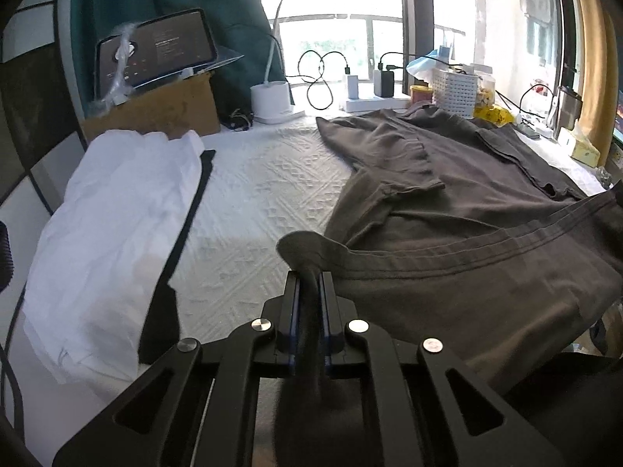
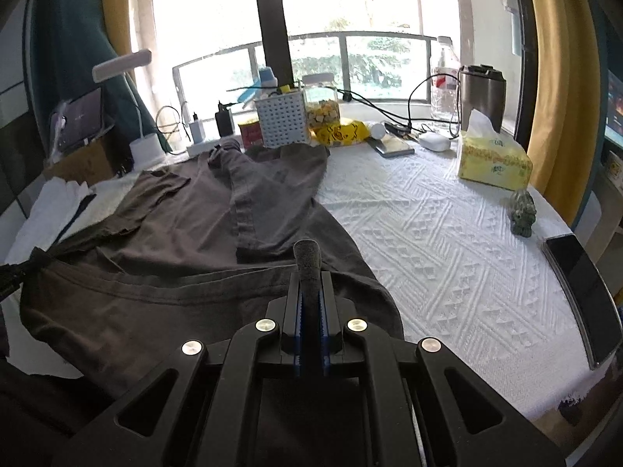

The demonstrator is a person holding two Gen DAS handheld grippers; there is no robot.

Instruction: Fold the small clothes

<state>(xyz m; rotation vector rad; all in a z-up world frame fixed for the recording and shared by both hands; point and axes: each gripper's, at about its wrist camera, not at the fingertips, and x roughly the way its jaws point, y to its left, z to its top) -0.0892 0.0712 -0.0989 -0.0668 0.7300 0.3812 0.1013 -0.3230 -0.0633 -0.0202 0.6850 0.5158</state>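
Both grippers, left and right, are clamped on the near hem of a dark grey T-shirt, which lies on a white tablecloth. Its sleeves appear folded inward; the hem-to-collar fold seems still to come. A folded white garment lies just beside it

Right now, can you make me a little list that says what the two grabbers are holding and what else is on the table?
left gripper: jaws shut on the near hem corner of the dark T-shirt
right gripper: jaws shut on the hem's other corner
sleeves: both folded inward
beside the shirt: white clothes, lying on the white tablecloth
right side: tissue box, phone, small figurine
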